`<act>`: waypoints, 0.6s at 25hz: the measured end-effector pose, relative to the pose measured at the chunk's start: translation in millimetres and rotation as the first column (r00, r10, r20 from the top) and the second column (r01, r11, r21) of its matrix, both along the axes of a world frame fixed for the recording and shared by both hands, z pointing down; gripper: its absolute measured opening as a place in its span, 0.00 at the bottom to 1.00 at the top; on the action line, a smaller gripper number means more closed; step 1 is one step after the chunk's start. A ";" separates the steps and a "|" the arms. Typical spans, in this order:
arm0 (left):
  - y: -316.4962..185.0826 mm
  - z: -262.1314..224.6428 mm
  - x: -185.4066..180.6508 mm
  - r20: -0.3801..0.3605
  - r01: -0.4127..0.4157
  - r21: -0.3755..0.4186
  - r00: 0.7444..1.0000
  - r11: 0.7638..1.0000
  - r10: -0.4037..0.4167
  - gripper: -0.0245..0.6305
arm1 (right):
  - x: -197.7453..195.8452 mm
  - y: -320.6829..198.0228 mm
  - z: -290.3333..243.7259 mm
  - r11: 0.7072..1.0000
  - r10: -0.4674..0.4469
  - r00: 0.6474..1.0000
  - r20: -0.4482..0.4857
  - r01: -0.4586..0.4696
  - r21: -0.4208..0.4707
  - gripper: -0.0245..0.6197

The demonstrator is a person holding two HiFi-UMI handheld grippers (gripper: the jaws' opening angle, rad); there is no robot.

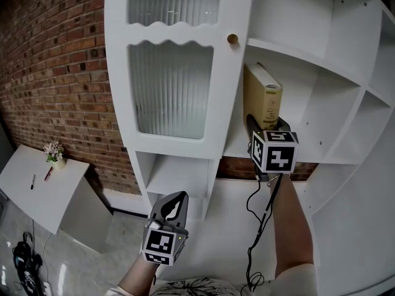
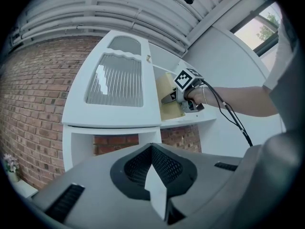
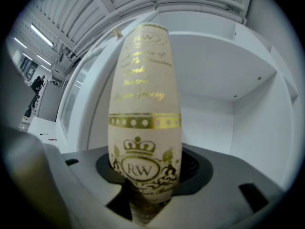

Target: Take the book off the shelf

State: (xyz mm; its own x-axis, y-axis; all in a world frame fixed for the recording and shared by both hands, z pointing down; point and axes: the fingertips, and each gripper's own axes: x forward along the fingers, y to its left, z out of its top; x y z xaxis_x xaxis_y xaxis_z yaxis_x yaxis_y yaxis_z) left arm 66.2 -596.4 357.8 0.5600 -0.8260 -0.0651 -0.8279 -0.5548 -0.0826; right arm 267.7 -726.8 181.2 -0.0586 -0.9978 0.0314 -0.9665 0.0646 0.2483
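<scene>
A cream book (image 1: 262,100) with gold print stands upright at the left end of an open white shelf (image 1: 321,160), against the cabinet side. My right gripper (image 1: 260,127) reaches into the shelf at the book's lower end. In the right gripper view the book's spine (image 3: 143,113), marked with a gold crown and "RW", fills the gap between the jaws, which grip it on both sides. My left gripper (image 1: 173,206) hangs low in front of the cabinet, jaws together and holding nothing. From the left gripper view, the book (image 2: 166,87) and the right gripper (image 2: 169,98) show far off.
A ribbed glass cabinet door (image 1: 170,85) with a small brass knob (image 1: 232,39) stands left of the book. A cable (image 1: 259,227) hangs from the right gripper. A brick wall (image 1: 55,73) and a white desk (image 1: 37,184) with a flower pot (image 1: 55,153) lie to the left.
</scene>
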 end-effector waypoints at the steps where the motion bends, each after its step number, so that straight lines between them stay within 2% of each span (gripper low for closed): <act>1: 3.0 -1.3 -0.3 -0.003 0.000 0.012 1.000 1.000 0.000 0.05 | 0.5 10.0 -1.3 1.000 0.002 1.000 -0.002 -0.002 0.011 0.39; 15: 69.7 1.4 1.4 -0.004 -0.048 0.003 0.999 0.999 0.048 0.05 | -22.1 155.5 9.9 0.993 -0.053 0.999 0.007 0.052 0.105 0.39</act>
State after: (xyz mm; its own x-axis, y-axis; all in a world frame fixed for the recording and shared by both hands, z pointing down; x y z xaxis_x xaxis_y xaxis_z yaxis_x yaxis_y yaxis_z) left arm 67.6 -526.6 359.2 0.5986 -0.7980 -0.0699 -0.8007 -0.5935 -0.0814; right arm 245.6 -571.2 191.2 -0.1110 -0.9910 -0.0744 -0.9648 0.0895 0.2472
